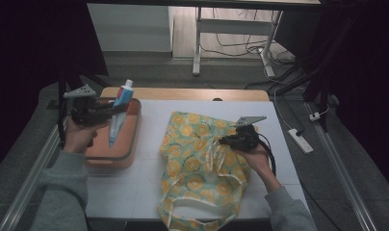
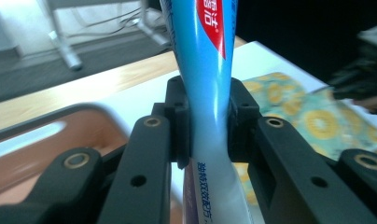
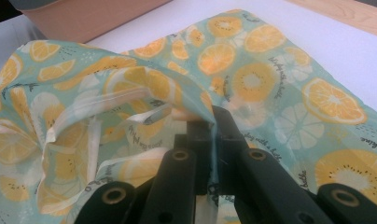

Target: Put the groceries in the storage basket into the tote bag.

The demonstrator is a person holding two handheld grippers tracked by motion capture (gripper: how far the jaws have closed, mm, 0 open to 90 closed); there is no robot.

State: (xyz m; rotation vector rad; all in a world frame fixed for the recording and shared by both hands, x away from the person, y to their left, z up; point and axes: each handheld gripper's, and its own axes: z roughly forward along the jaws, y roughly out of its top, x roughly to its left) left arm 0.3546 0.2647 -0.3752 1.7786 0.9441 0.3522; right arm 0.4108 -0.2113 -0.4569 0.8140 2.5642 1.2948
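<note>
Item: toothpaste tube, blue and white, pinched at mid-body in my left gripper, lifted above the orange tray. Item: citrus-print cloth bag, on the white table, its rim fabric clamped in my right gripper. Step, as I judge: carrying. Next: hold the mouth open, lower the tube in.
</note>
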